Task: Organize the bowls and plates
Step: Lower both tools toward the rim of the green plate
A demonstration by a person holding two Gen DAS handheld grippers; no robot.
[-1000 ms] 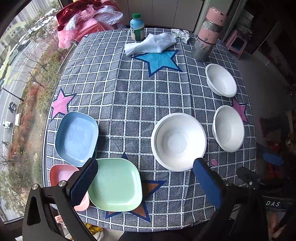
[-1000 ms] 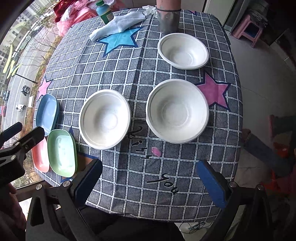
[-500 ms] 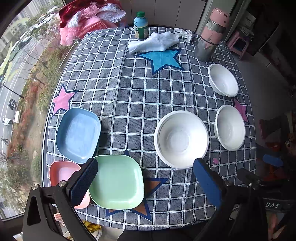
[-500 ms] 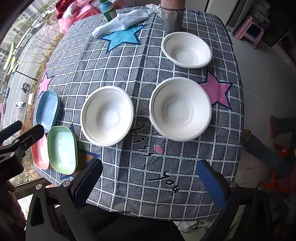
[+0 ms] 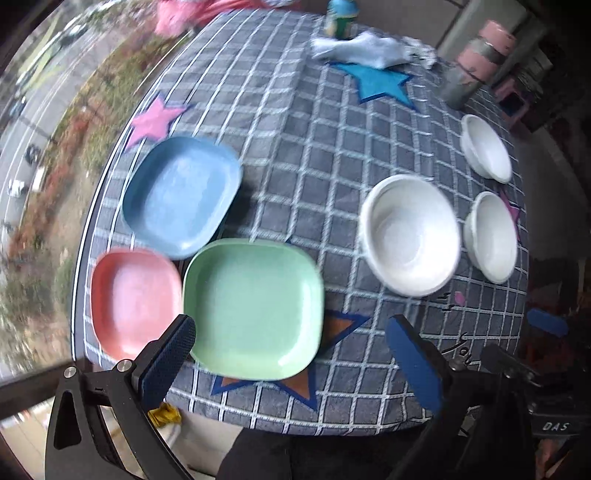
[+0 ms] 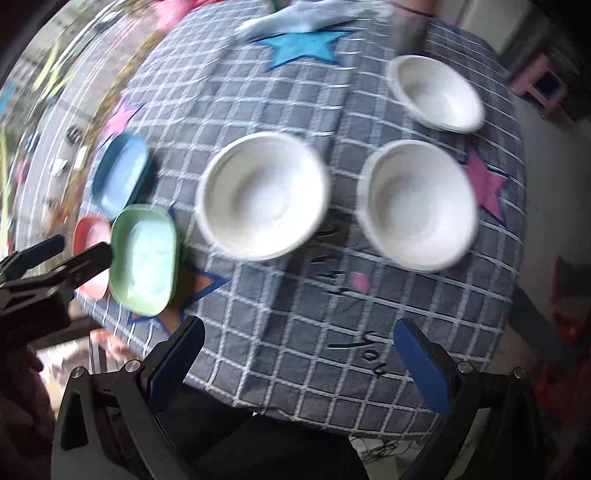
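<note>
Checked tablecloth (image 5: pixel 314 155) w/ stars; bottle (image 5: pixel 341 18), white cloth (image 5: pixel 364 50), pink-grey flask (image 5: pixel 474 62).

Left gripper (image 5: pixel 291 347): jaws spread wide, nothing held. Right gripper (image 6: pixel 295 350): jaws spread wide, nothing held.

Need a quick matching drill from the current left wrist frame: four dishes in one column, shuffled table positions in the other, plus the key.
Things:
1. blue plate
2. pink plate
3. green plate
4. smallest white bowl

Places:
A. near edge, between the open left gripper fingers
B. far right, nearest the pink-and-grey flask
C. by the pink star
D. near-left corner of the table

Pairs: 1-C, 2-D, 3-A, 4-B
</note>
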